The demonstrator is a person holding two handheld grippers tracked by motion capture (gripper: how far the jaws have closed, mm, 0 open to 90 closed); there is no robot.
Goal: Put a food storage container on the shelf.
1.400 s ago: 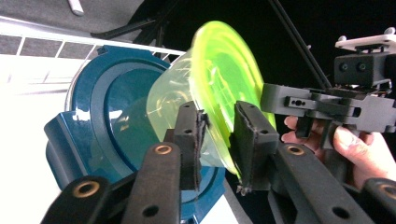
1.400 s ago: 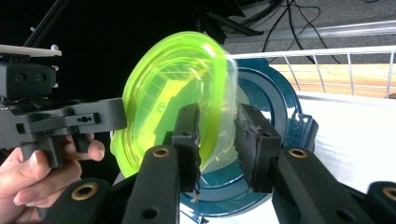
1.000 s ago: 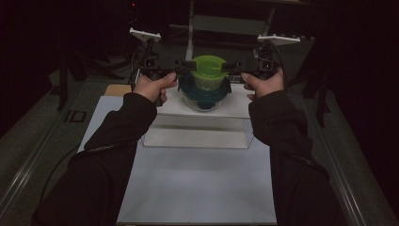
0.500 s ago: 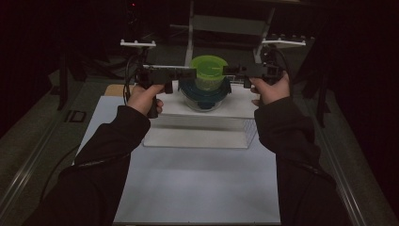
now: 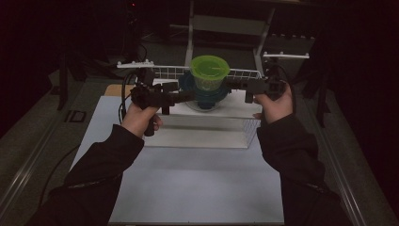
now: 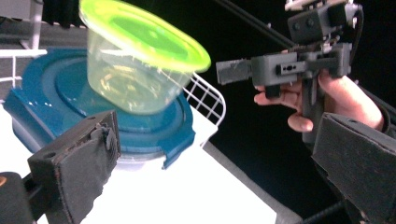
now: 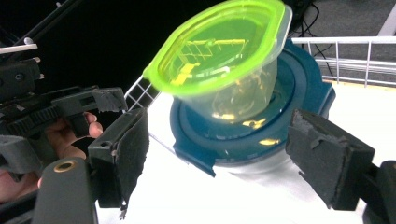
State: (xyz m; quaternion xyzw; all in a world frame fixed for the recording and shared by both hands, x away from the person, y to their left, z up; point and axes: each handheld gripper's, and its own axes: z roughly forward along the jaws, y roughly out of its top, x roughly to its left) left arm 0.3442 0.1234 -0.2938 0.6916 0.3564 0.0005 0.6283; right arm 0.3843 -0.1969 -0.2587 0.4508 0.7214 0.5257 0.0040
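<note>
While the clear tub with the green lid (image 5: 210, 71) stands stacked on the blue-lidded container (image 5: 205, 94), on the white raised platform (image 5: 202, 134) just in front of the wire rack (image 5: 164, 71), it is flanked by both tools — the left gripper (image 5: 187, 97) from the high view's left and the right gripper (image 5: 230, 84) from its right. The jaws of both have just been opening, and in both gripper views the padded jaws are seen standing well apart with nothing pressed between them; the stack is seen ahead of them and beyond their tips, not inside the gap. In the left gripper view the tub (image 6: 140, 65) lies ahead and to the upper left, with the other hand's tool (image 6: 280, 70) farther off to the right; in the right gripper view the tub (image 7: 224, 65) sits nearly centred above the gap, over the blue lid (image 7: 252, 135). The tub is upright on its base, though it appears tilted in the gripper views, so its axis is taken to be vertical and a grasp would come across its round wall. The two tools are judged about equally near — the right one seems better lined up, and it is reckoned that any coming move turns on a short level approach toward the stack from either side
</note>
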